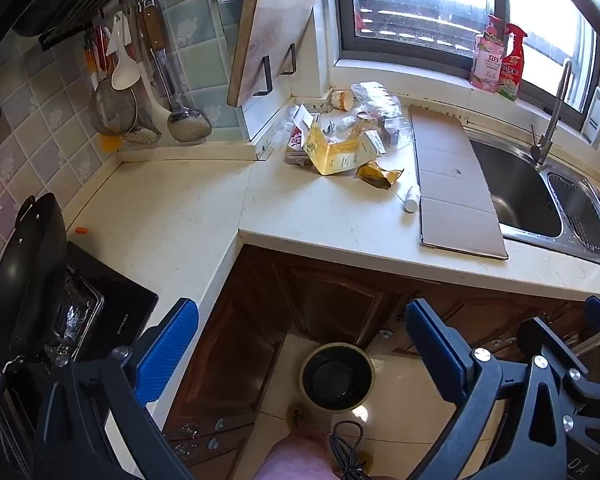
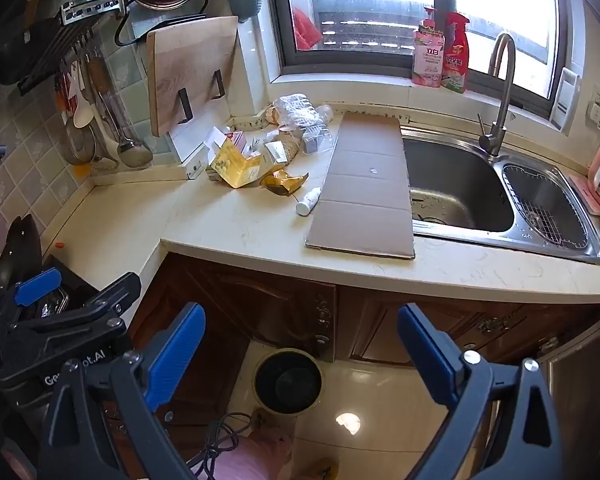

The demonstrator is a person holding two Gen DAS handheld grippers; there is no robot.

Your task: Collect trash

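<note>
A kitchen corner, with the clear-up not yet begun; the left hand-held gripper [image 1: 300, 350] and the right hand-held gripper [image 2: 300, 346] both hang over the floor in front of the bench [image 1: 172, 216], tipped downward, jaws spread wide and nothing between them; the trash pile [image 1: 340, 136] of yellow cartons, crumpled wrappers and clear plastic packets lies at the back of the bench, near the corner below the window, ahead of and above both grippers and well apart from them; a small white bottle [image 2: 308, 201] lies just beside the flattened cardboard sheet [image 2: 364, 188], whose long axis runs from the bench's front edge back toward the wall, alongside the sink [image 2: 460, 188]; a round bin [image 2: 288, 380] stands on the floor directly below, between the fingers in each view; the pile sits slightly left of the cardboard, so the left gripper looks marginally nearer, though either must reach forward over the bench edge.
</note>
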